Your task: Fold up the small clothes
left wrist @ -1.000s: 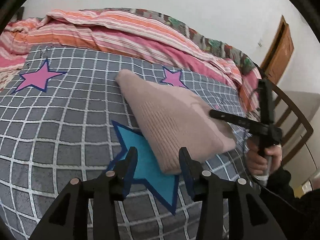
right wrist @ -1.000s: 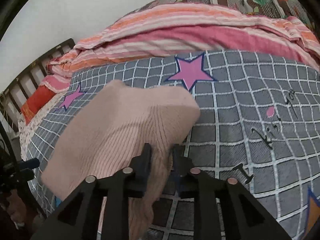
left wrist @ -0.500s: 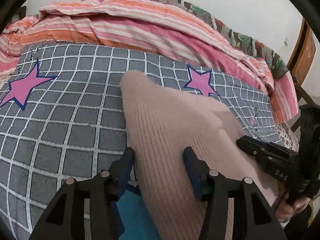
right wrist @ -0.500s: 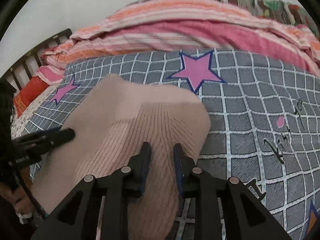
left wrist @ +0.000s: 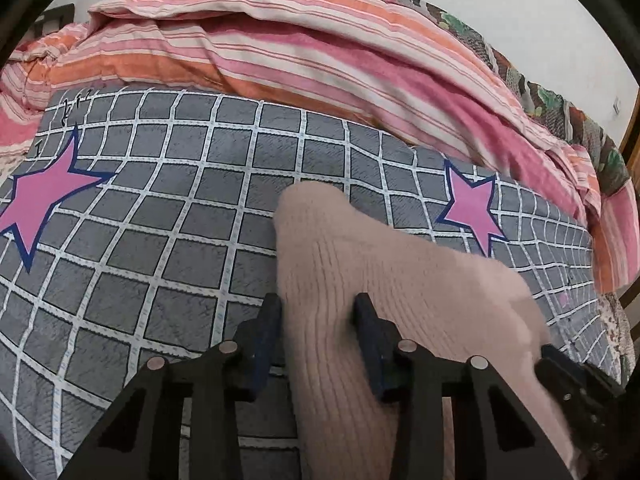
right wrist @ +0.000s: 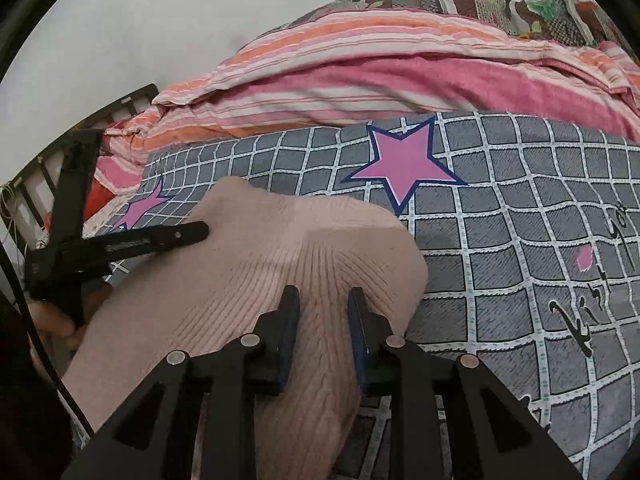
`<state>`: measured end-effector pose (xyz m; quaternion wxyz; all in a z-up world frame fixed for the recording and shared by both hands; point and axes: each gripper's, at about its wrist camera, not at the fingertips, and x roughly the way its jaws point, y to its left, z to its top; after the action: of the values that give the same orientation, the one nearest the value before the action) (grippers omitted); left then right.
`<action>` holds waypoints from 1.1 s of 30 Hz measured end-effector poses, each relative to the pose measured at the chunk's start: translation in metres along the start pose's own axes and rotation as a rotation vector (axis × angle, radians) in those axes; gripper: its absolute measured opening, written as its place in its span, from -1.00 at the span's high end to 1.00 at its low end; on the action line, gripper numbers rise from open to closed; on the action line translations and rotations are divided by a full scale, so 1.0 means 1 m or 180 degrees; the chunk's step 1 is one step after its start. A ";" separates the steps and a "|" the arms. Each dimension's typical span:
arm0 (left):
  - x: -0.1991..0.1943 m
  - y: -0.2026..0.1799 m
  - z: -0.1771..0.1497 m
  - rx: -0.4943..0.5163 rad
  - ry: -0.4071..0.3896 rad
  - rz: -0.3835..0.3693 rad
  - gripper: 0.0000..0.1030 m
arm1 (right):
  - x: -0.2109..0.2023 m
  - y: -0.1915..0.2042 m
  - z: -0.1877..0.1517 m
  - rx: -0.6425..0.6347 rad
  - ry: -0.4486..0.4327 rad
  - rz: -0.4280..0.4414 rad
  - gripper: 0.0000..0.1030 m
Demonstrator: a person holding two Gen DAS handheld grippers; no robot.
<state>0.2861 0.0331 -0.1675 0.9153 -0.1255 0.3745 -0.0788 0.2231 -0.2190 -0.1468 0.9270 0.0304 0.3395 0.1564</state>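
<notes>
A pink ribbed knit garment [left wrist: 400, 272] [right wrist: 240, 264] lies on the grey checked bedspread [left wrist: 160, 240]. My left gripper [left wrist: 318, 316] straddles the garment's left edge. Its jaws are closing, with the cloth lying flat between them and no pinch folds showing. My right gripper [right wrist: 323, 308] is shut on the garment's near right part, where the ribs gather into folds at the pads. The left gripper [right wrist: 160, 240] also shows from the side in the right wrist view, held by a hand [right wrist: 52, 320]. Part of the right gripper [left wrist: 580, 380] shows at the left wrist view's lower right.
A striped pink and orange quilt [left wrist: 280, 60] [right wrist: 400, 80] is heaped along the far side of the bed. Pink stars are printed on the bedspread [right wrist: 520, 240]. A slatted bed frame [right wrist: 32, 184] stands at the left, a wooden door edge [left wrist: 634, 140] at the right.
The left gripper moved from beside the garment, near a blue star, onto its left edge; its jaws widened, then narrowed. The right gripper kept its grip and hardly moved.
</notes>
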 end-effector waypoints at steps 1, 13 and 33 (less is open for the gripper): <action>-0.001 0.001 -0.001 -0.0014 -0.0017 -0.0013 0.29 | 0.000 0.000 0.000 0.0000 -0.0005 0.0007 0.54; 0.001 -0.002 -0.003 0.0097 -0.0050 0.0127 0.24 | -0.001 0.007 -0.001 -0.0092 -0.0045 -0.0110 0.53; 0.002 -0.004 -0.003 0.0167 -0.0068 0.0208 0.16 | 0.000 0.005 -0.001 -0.0084 -0.0042 -0.0083 0.50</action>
<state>0.2854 0.0280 -0.1693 0.9243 -0.0900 0.3664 -0.0573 0.2211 -0.2147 -0.1468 0.9315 0.0148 0.3316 0.1485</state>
